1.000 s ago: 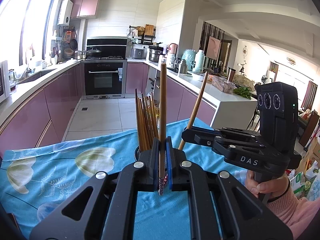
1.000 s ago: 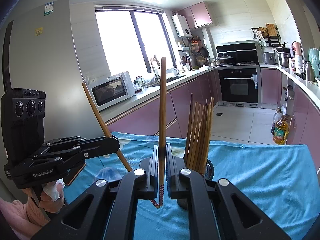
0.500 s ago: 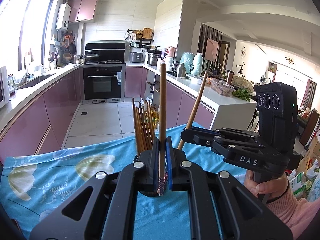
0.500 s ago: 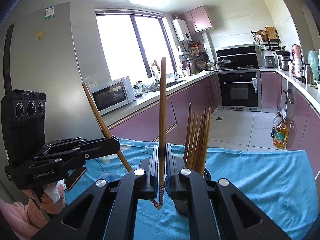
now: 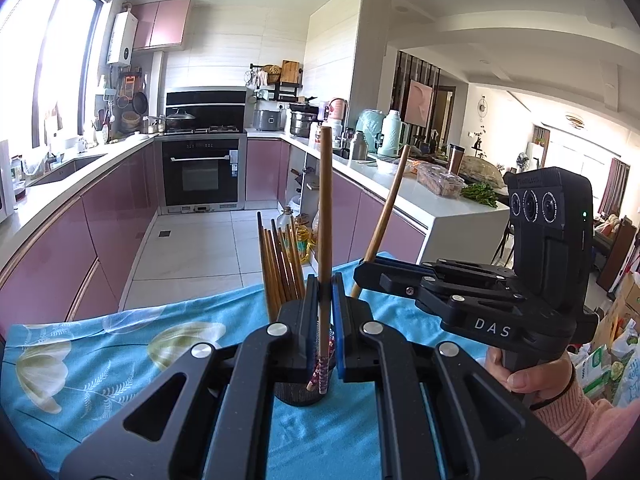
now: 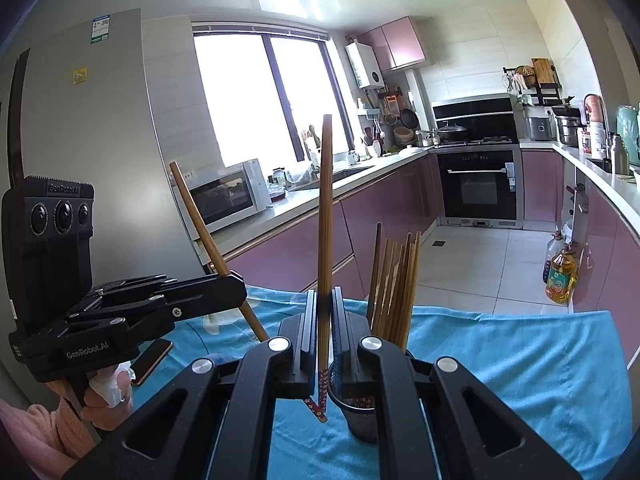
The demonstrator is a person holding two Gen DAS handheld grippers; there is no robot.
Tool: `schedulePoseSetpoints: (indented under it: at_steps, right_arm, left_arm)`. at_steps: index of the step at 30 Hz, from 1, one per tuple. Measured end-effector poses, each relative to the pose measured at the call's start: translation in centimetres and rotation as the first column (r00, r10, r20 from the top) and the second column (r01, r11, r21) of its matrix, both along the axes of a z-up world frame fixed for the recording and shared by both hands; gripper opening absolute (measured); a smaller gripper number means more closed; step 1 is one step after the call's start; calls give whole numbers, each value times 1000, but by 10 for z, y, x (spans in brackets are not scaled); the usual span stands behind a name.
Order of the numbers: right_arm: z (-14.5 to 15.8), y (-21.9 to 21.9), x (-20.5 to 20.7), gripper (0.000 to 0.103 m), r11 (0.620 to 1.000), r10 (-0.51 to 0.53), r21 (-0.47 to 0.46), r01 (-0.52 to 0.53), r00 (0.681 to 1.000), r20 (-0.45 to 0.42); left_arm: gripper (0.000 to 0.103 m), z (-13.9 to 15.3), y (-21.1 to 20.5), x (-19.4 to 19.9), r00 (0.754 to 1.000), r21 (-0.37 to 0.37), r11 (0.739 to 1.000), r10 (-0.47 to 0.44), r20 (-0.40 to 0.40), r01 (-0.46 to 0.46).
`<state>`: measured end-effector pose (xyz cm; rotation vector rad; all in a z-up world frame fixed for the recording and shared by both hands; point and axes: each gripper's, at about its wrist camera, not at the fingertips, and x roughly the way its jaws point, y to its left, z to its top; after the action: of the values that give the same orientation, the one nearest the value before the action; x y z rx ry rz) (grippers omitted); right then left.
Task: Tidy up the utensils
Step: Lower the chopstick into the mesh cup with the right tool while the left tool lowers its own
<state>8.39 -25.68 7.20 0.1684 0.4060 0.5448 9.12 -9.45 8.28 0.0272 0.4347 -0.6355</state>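
I have both claws clenched, each on one chopstick. My left claw (image 5: pixel 325 296) pinches its chopstick (image 5: pixel 324 208) upright, patterned tip hanging below the jaws, just above the dark cup (image 5: pixel 298 394). My right claw (image 6: pixel 325 300) grips the other chopstick (image 6: pixel 325 216) the same way, its tip beside the cup's (image 6: pixel 362 416) rim. More chopsticks (image 6: pixel 394 284) stand bundled in that cup, which sits on the blue-clothed surface (image 6: pixel 520 360). A phone (image 6: pixel 152 360) lies at the cloth's left edge.
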Motion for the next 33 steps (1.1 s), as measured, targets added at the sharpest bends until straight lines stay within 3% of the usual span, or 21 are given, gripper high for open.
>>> schedulePoseSetpoints:
  at_steps: [33]
  right_arm:
    - [7, -5, 17, 6, 1000, -26, 5, 26, 1000, 5]
  left_arm:
    - [7, 9, 1, 6, 999, -15, 999, 32, 5, -32]
